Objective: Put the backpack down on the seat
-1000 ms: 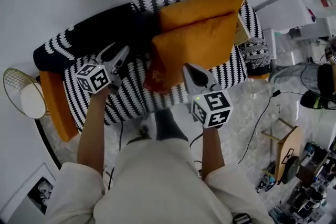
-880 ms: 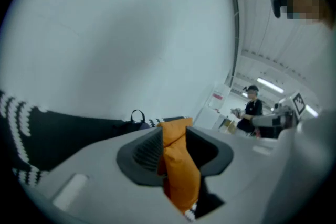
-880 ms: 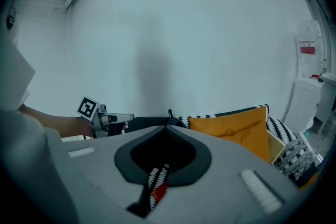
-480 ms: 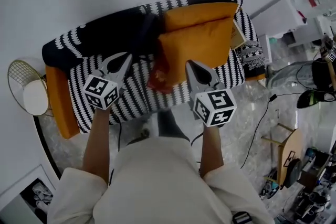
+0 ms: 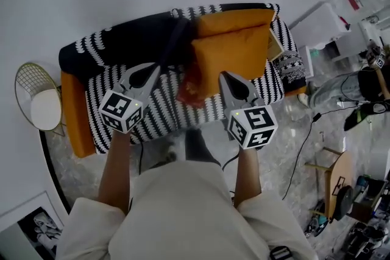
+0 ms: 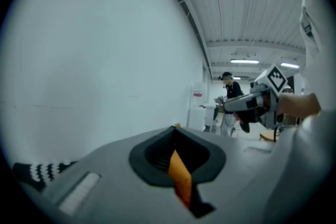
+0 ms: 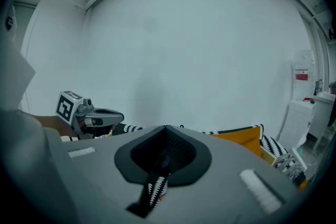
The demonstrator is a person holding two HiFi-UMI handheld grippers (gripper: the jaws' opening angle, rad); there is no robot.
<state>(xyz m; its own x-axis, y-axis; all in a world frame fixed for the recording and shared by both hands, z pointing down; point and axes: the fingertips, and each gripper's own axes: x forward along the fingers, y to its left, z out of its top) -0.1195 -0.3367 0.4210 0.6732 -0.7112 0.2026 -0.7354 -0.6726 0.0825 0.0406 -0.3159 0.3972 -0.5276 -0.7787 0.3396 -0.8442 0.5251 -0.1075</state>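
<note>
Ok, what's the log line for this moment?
backpack: lying on sofa | left claw: shut, empty, above seat | right claw: shut, empty, above seat

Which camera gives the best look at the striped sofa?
The head view: the whole sofa shows from above. The right gripper view catches only a striped strip and an orange cushion past its jaws; the left gripper view, just a striped corner.
</note>
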